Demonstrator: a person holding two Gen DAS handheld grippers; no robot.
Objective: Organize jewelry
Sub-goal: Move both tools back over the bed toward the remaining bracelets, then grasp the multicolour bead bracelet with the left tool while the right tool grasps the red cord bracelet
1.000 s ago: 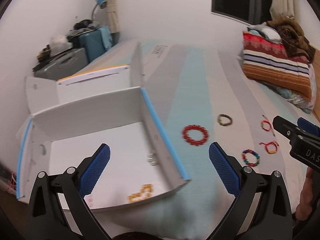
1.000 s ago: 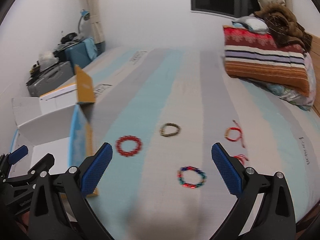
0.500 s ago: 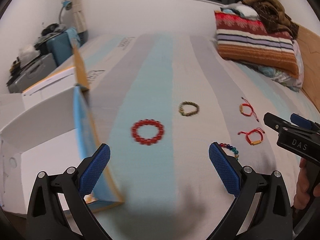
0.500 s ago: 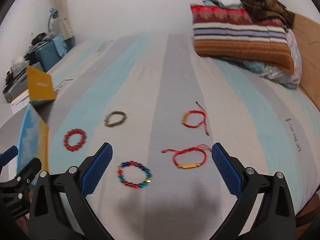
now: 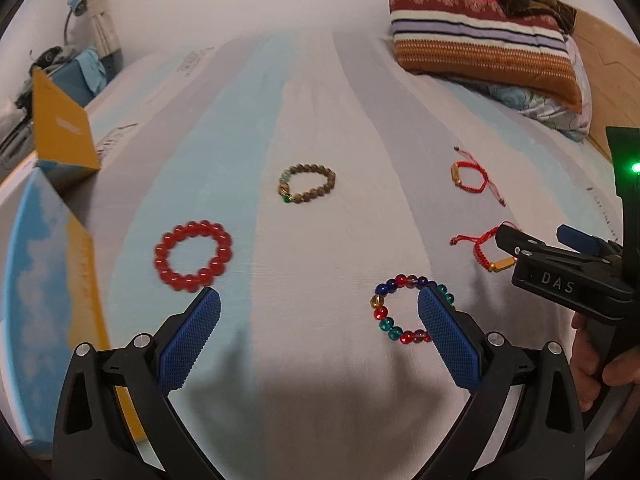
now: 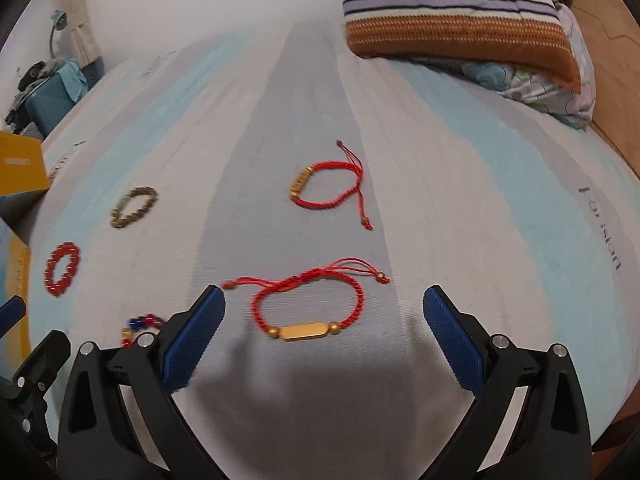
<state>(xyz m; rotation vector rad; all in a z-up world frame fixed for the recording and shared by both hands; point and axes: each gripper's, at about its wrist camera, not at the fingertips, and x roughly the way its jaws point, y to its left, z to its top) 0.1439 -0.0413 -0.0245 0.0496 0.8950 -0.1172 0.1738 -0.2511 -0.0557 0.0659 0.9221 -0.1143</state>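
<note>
So you've got both tools hanging over the striped bedsheet (image 6: 460,184) with nothing in them. Your right gripper (image 6: 324,324) is spread wide, and the near red cord bracelet (image 6: 308,308) with the gold bar sits right between its blue pads, flat on the sheet. Your left gripper (image 5: 318,330) is spread wide too, and its right pad overlaps the far side of the multicolour bead bracelet (image 5: 408,308) in that view; I honestly can't tell if it's touching or just above it.

Going further out: the red bead bracelet (image 5: 193,256) lies just beyond the left pad, then the brown bead bracelet (image 5: 307,184) mid-bed, and the second red cord bracelet (image 6: 326,188) off to the right, well apart from the rest. The open box (image 5: 44,280) is at the left edge, and the striped pillow (image 5: 480,36) is way at the far end.

What I'd watch for, and this is just my read:
- That cord bracelet is thin and lies flat on soft fabric, so closing on it could pinch the sheet along with it, or miss the cord entirely.
- Its loose tails trail out both ways and could snag or swing on the way to the box.
- Your two tools are near each other. Your right one shows up just beside the beads in the left view, so moving both at once risks a bump.
- Beads roll, so a shallow grip could flick them away.
</note>
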